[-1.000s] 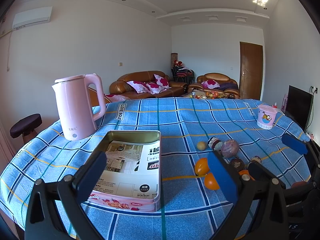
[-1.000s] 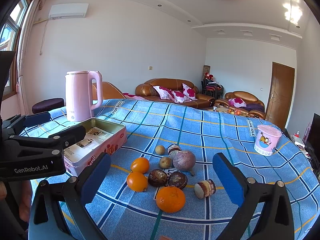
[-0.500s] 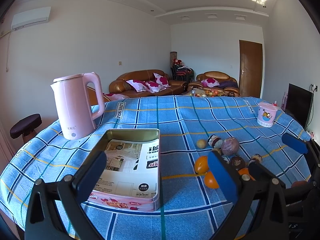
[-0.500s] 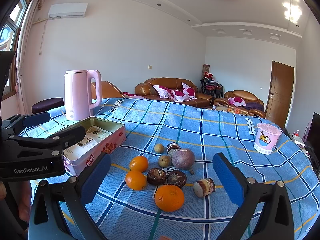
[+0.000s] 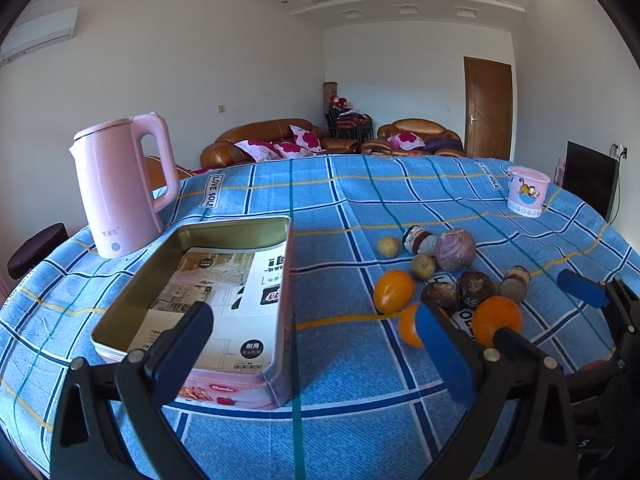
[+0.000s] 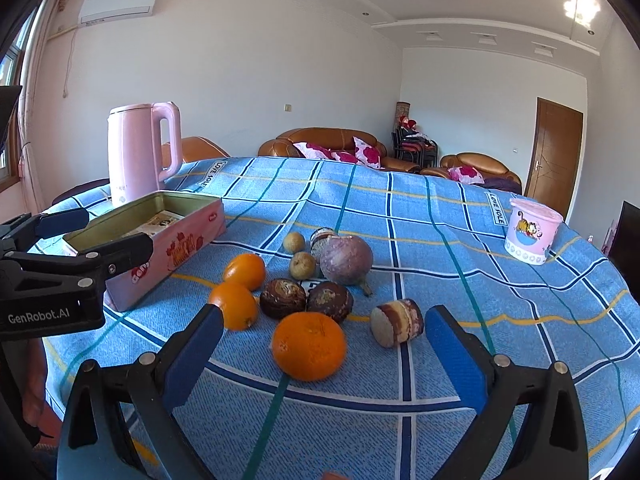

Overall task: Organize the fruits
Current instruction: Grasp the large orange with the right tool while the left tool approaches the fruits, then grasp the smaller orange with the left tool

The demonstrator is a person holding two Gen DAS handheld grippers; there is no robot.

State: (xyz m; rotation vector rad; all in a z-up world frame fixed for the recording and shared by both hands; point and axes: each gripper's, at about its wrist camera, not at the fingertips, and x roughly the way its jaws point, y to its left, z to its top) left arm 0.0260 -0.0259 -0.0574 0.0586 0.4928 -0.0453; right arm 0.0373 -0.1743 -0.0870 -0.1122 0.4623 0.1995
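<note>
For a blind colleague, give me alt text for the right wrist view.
The open right gripper hovers over an orange at the near edge of a fruit cluster on a blue checked tablecloth. A pink tin and pink kettle sit left.

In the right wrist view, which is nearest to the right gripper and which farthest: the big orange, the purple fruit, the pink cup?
From the right gripper:
1. Big orange, between its fingers.
2. Purple fruit, mid-table, behind the pile.
3. Pink cup, far right.
</note>
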